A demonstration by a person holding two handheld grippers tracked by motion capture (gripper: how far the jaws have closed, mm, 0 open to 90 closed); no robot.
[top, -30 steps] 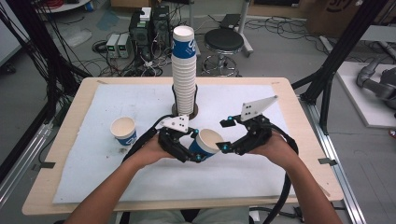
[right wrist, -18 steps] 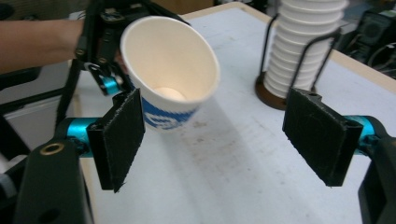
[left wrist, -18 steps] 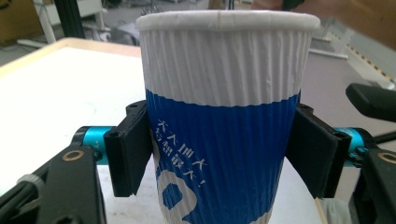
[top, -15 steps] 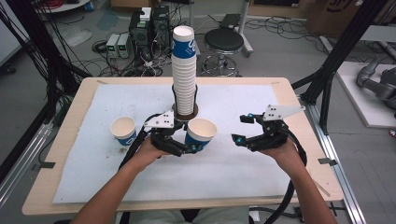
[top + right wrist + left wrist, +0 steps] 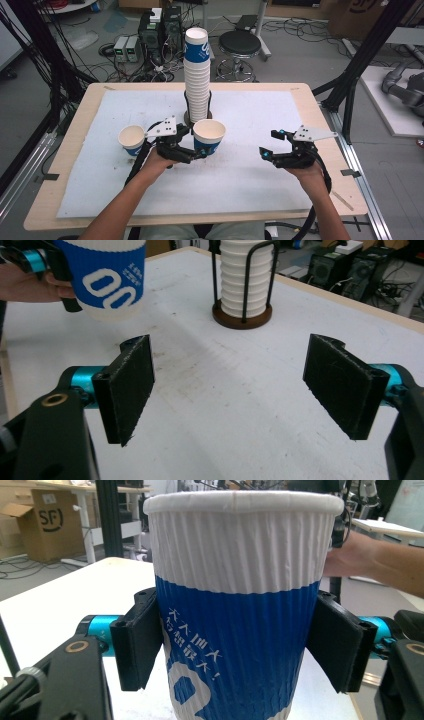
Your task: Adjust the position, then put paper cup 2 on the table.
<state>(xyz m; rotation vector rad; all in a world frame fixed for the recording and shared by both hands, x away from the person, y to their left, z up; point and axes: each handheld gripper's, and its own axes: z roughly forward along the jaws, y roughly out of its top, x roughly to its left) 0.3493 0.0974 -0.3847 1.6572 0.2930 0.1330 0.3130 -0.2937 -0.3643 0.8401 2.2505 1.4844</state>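
Observation:
My left gripper (image 5: pixel 206 146) is shut on a blue-and-white paper cup (image 5: pixel 209 136), upright, just in front of the tall cup stack (image 5: pixel 196 75) in its wire holder. In the left gripper view the cup (image 5: pixel 235 605) sits between both black pads (image 5: pixel 137 645), which press its ribbed sides. A second cup (image 5: pixel 131 139) stands on the white mat left of that hand. My right gripper (image 5: pixel 269 144) hovers at the right of the mat, open. Its own view shows the right gripper (image 5: pixel 235 385) with nothing between the jaws, with the held cup (image 5: pixel 107 280) and the stack's holder (image 5: pixel 242 285) beyond.
A white mat (image 5: pixel 250 180) covers the wooden table (image 5: pixel 60 200). The stack's round base and wire posts (image 5: pixel 198 117) stand mid-table. Floor clutter, a stool (image 5: pixel 240 45) and black frame posts lie beyond the far edge.
The right gripper has drawn back from the cup to the right side of the mat. The left gripper has carried the cup left and farther away, up to the stack.

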